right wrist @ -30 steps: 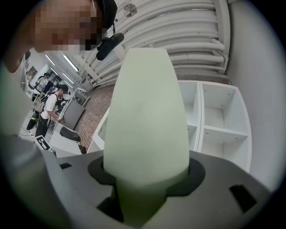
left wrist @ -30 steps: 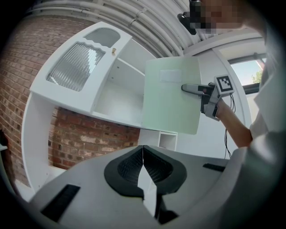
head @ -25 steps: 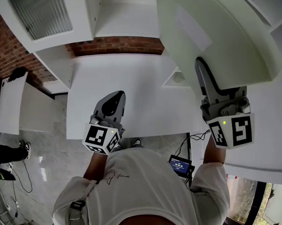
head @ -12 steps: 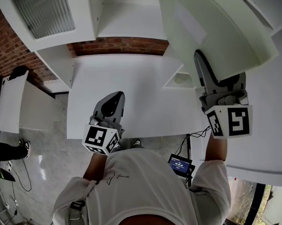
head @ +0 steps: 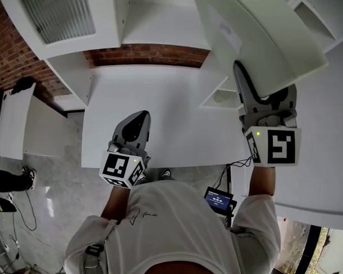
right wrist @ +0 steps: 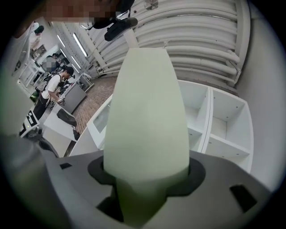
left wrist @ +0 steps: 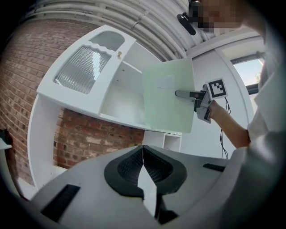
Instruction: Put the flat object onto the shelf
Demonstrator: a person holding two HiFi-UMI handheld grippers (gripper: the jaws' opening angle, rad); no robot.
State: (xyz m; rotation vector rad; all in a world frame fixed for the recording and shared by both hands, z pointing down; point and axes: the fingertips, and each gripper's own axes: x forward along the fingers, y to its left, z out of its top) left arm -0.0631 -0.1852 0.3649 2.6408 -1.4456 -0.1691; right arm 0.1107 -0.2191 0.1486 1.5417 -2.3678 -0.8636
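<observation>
The flat object is a large pale green board [head: 259, 41]. My right gripper [head: 242, 74] is shut on its lower edge and holds it up, tilted, in front of the white shelf unit [head: 158, 21]. In the right gripper view the board [right wrist: 145, 116] rises from between the jaws, with open shelf compartments [right wrist: 223, 129] behind it. The left gripper view shows the board [left wrist: 167, 100] before the shelf [left wrist: 120, 98], held by the right gripper [left wrist: 181, 94]. My left gripper [head: 138, 118] hovers low over the white desk, shut with nothing in it.
A white desk [head: 161, 105] runs below a brick wall [head: 146, 53]. A cabinet door with ribbed glass [head: 52, 11] stands open at the upper left. A small cubby [head: 220, 96] sits by the right gripper. A device with a screen [head: 218, 200] and cables hang near the desk edge.
My right gripper has shifted slightly up and left with the board, which now leans closer to the shelf. The left gripper has barely moved.
</observation>
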